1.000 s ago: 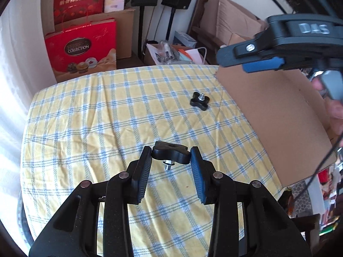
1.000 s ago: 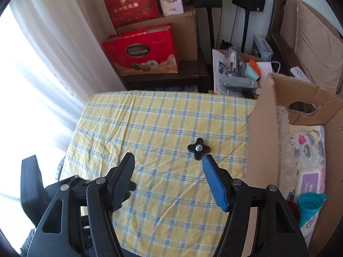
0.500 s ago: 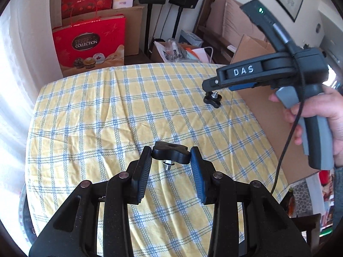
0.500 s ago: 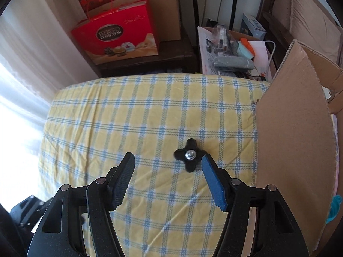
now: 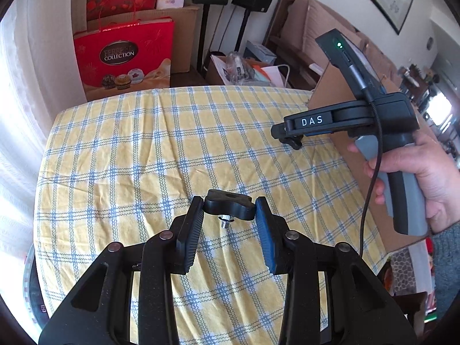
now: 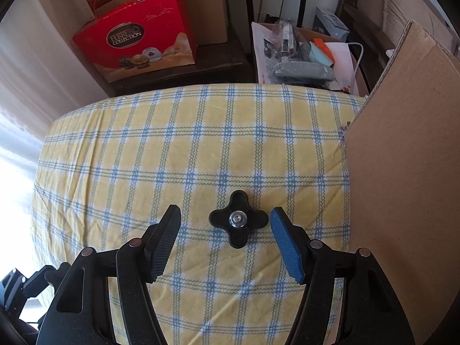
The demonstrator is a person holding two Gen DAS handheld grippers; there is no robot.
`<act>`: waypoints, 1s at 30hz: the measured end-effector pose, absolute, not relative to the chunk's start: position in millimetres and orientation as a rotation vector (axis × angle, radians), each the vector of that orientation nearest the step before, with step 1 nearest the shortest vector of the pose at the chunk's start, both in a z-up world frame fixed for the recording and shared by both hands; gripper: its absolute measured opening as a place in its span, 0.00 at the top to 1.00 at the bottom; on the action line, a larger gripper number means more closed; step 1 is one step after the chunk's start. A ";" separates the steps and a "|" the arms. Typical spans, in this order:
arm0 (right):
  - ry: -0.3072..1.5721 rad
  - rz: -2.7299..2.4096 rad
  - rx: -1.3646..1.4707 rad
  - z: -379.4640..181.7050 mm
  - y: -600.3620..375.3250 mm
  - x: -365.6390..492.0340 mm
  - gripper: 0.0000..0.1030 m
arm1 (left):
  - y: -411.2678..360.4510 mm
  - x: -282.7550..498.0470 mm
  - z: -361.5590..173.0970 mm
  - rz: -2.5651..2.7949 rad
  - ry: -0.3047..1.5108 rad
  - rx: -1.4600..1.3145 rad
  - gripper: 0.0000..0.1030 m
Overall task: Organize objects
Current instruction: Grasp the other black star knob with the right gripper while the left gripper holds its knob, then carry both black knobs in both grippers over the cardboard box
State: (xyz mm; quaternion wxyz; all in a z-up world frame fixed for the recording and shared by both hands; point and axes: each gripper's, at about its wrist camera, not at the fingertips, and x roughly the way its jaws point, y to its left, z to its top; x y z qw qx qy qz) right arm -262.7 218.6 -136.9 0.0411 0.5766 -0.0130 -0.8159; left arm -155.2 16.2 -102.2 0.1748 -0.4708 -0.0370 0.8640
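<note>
left gripper [image 5: 229, 211] pinches one star knob [image 5: 229, 206]; right gripper [image 6: 225, 231], spread, straddles second star knob [image 6: 238, 221] on checked tablecloth [image 6: 172, 155]; off-centre pads could push it aside

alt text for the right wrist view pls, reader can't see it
The right gripper hangs open over a black four-lobed plastic knob with a metal screw, lying between its fingers on a yellow-and-blue checked tablecloth. A brown cardboard box wall stands at right.

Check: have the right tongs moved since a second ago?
Yes. In the left wrist view the right tongs have dropped from the frame's top toward the checked tablecloth, now straddling the four-lobed knob beside the cardboard box.
</note>
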 end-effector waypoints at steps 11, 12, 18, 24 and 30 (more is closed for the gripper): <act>0.014 -2.485 1.753 -146.4 215.0 -256.3 0.55 | 19.8 -156.5 -103.0 2.445 -0.109 -1.338 0.67; 0.006 -2.483 1.747 -145.7 215.4 -255.7 0.55 | 20.3 -156.5 -102.0 2.446 -0.106 -1.336 0.67; 0.017 -2.520 1.666 -127.5 210.4 -243.2 0.55 | 23.3 -157.5 -94.3 2.457 -0.100 -1.323 0.67; 0.041 -2.541 1.573 -99.5 201.8 -222.1 0.55 | 28.2 -159.8 -81.0 2.472 -0.101 -1.294 0.67; 0.038 -2.568 1.492 -77.0 202.1 -202.8 0.55 | 32.5 -161.0 -65.0 2.502 -0.111 -1.259 0.67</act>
